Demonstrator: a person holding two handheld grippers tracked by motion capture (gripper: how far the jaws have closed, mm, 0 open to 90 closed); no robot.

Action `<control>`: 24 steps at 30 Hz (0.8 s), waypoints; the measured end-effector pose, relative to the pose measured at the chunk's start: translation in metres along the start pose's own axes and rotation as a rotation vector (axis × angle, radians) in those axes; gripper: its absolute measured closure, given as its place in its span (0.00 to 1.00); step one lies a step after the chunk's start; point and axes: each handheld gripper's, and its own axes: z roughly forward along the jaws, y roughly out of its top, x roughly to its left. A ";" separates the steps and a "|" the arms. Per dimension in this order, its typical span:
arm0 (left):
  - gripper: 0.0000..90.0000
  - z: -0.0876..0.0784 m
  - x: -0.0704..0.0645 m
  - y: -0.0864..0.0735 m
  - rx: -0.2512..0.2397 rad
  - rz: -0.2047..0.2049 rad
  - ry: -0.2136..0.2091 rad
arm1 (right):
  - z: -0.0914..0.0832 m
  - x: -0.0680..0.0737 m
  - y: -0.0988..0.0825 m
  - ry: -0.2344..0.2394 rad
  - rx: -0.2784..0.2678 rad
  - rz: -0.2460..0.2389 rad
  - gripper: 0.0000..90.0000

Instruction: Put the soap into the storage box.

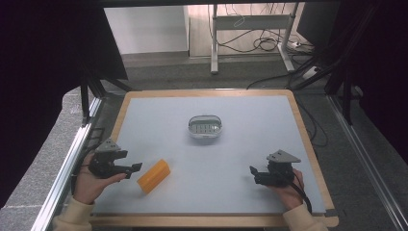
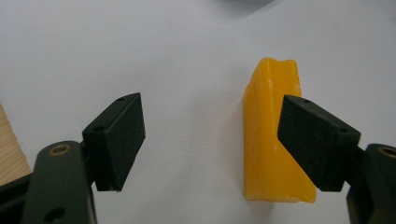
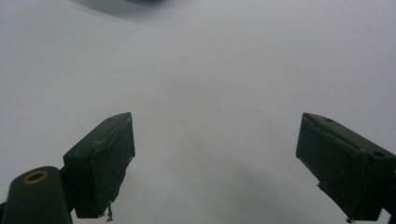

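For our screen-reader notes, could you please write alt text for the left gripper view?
A yellow block lies on a pale grey table, just ahead of the open left gripper. The gripper's right jaw overlaps the block's right side, while the left jaw stands well apart over bare table.

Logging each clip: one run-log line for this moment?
left gripper: open, beside yellow block | right gripper: open, holding nothing | oval dish: mid-table

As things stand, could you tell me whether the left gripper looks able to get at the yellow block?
Probably yes. The left gripper is open, right beside the yellow block, with bare mat between. In the left gripper view the block sits off-centre, partly behind one jaw, so a small sideways shift seems needed.
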 end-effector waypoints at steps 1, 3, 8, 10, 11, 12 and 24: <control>0.26 -0.001 -0.001 0.001 -0.001 0.003 -0.003 | 0.000 0.001 0.000 -0.001 0.000 -0.001 0.13; 0.26 -0.002 -0.003 0.002 -0.004 0.008 -0.008 | 0.001 0.001 0.000 0.000 0.002 -0.004 0.13; 0.26 -0.004 -0.007 0.007 0.003 0.019 -0.011 | 0.001 0.000 -0.001 -0.004 0.002 -0.006 0.13; 0.27 -0.003 -0.010 0.008 0.005 0.023 -0.006 | 0.000 0.000 -0.001 -0.004 0.002 -0.005 0.13; 0.28 -0.004 -0.011 0.009 0.009 0.027 -0.003 | 0.000 0.000 -0.001 -0.004 0.002 -0.006 0.13; 0.28 -0.003 -0.012 0.010 0.012 0.030 -0.006 | 0.000 0.001 -0.001 -0.004 0.002 -0.007 0.13; 0.28 0.003 -0.033 0.027 0.042 0.091 -0.049 | -0.003 0.006 0.000 -0.012 -0.001 -0.033 0.13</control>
